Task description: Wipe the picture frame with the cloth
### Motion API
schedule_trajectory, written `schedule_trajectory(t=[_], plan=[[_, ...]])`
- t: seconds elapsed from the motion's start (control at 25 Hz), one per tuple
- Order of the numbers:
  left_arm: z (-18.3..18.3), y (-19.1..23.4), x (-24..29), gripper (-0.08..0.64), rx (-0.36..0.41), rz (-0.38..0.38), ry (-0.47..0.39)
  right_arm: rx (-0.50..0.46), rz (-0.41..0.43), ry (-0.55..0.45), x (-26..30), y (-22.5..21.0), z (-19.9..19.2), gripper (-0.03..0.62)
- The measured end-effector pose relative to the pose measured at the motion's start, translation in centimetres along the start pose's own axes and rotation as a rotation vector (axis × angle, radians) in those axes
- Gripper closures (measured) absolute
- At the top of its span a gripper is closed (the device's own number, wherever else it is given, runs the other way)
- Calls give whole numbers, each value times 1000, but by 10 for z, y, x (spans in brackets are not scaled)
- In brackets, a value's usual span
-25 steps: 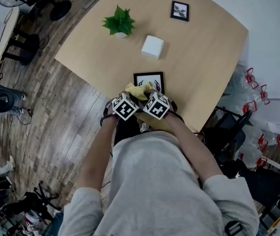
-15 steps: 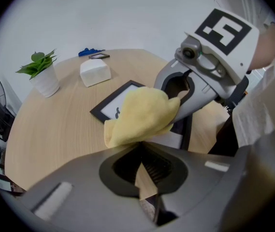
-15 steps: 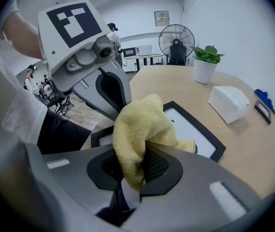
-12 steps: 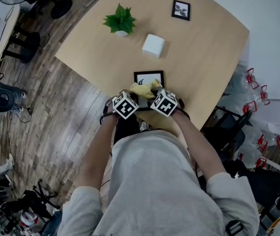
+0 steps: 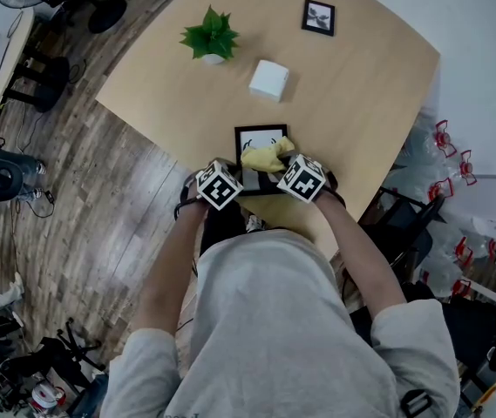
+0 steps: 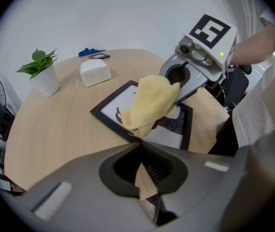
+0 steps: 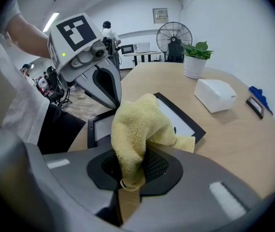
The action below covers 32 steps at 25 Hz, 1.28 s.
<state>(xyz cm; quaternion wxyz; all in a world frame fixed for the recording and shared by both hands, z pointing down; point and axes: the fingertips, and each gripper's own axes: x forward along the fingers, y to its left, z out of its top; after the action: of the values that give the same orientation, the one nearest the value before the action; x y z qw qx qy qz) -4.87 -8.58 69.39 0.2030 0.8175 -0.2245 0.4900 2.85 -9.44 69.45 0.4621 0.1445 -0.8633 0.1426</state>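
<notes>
Left tongs: grey moulded plastic. The two halves are pressed together with nothing between them, tips at the near edge of the picture frame. Their marker cube sits slightly further left than a second ago.
Right tongs: pinching a fold of the cloth. They have shifted rightward along the frame since a second ago.
Cloth: yellow terry, nubbly, bunched into a soft lump. It has been carried from the frame's near middle onto its right half.
Picture frame: black rectangular moulding, white mat, dark print. It lies flat at the desk's near edge, as before.
Desk: pale wood grain, rounded corners.
Box: white, smooth, blocky, beyond the frame.
Plant: pointed green leaves, white pot, left of the box.
Small frame: black, square, near the far edge.
</notes>
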Motion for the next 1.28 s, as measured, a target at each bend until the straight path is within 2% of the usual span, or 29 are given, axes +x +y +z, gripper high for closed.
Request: schedule_trajectory(t=[0.2, 0.64, 0.92, 1.28], plan=[[1, -1, 0, 508, -3, 1, -12, -3, -5, 8, -6, -2, -3, 543], [-1, -2, -3, 508, 1, -10, -35, 57, -23, 26, -16, -3, -10, 543], [-3, 1, -2, 508, 46, -14, -27, 106, -80, 30, -25, -4, -22, 543], [-4, 2, -2, 508, 61, -13, -21, 164, -90, 1, -32, 14, -33, 543]])
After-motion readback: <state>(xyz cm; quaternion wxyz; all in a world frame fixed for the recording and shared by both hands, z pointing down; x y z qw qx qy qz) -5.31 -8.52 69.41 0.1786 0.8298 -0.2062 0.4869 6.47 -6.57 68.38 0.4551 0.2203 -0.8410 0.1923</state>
